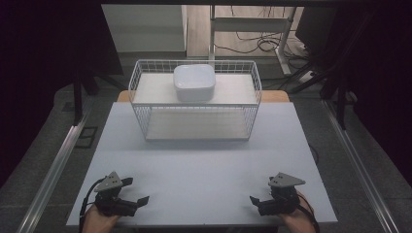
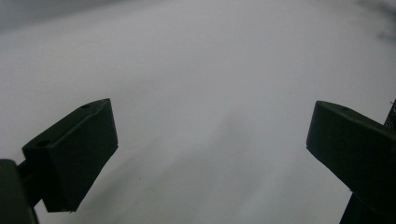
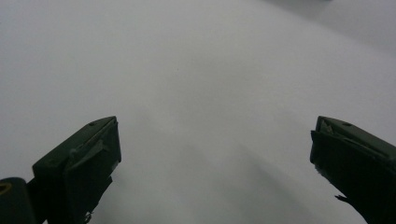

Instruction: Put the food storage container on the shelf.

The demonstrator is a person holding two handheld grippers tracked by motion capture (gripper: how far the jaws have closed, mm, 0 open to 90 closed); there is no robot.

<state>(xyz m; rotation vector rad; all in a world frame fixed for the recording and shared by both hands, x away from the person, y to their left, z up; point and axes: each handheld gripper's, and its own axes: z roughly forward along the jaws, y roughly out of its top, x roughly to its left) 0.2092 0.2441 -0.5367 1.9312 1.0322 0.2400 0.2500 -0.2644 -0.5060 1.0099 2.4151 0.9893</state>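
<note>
My left tongs (image 1: 135,191) and right tongs (image 1: 261,191) are built from black parts, each topped by a grey three-cornered plate with small dark holes in it. A black cable loops back from each one past my hands (image 1: 99,219). Up close, the jaws are thick, dark, wedge-shaped blocks with flat faces, each with a small round hole near its top edge.

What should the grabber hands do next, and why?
Probably reach both forward toward the white bowl on the wire rack. The left gripper and right gripper rest open and empty at the table's near edge, far from it.
</note>
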